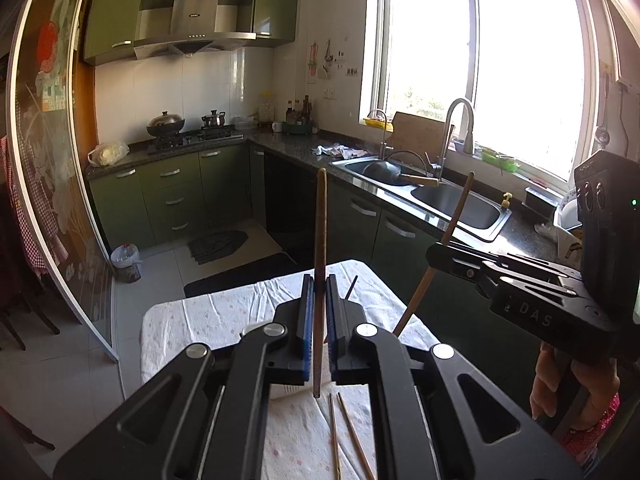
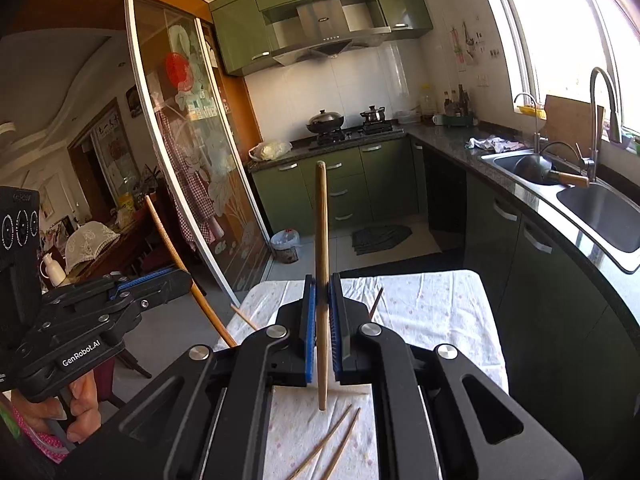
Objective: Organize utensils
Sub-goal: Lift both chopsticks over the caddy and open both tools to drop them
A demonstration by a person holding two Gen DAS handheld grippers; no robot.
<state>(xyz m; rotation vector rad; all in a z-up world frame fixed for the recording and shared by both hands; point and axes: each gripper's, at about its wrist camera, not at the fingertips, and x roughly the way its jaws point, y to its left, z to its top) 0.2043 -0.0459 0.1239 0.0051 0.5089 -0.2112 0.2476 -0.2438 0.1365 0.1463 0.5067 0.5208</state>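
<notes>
I've got one chopstick (image 1: 320, 264) upright, pinched in left gripper (image 1: 319, 286) | second chopstick (image 2: 322, 276) upright, clamped in right gripper (image 2: 321, 286) | both held above table (image 1: 208, 320) | loose chopsticks (image 2: 332, 440) on cloth below | sink (image 1: 460, 204) right

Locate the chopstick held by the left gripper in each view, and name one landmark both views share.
Left wrist view: the chopstick stands upright at centre, clamped in the left gripper.
Right wrist view: the same chopstick slants at the left edge, held in the left gripper.
Shared landmark: the range hood above the stove.
</notes>
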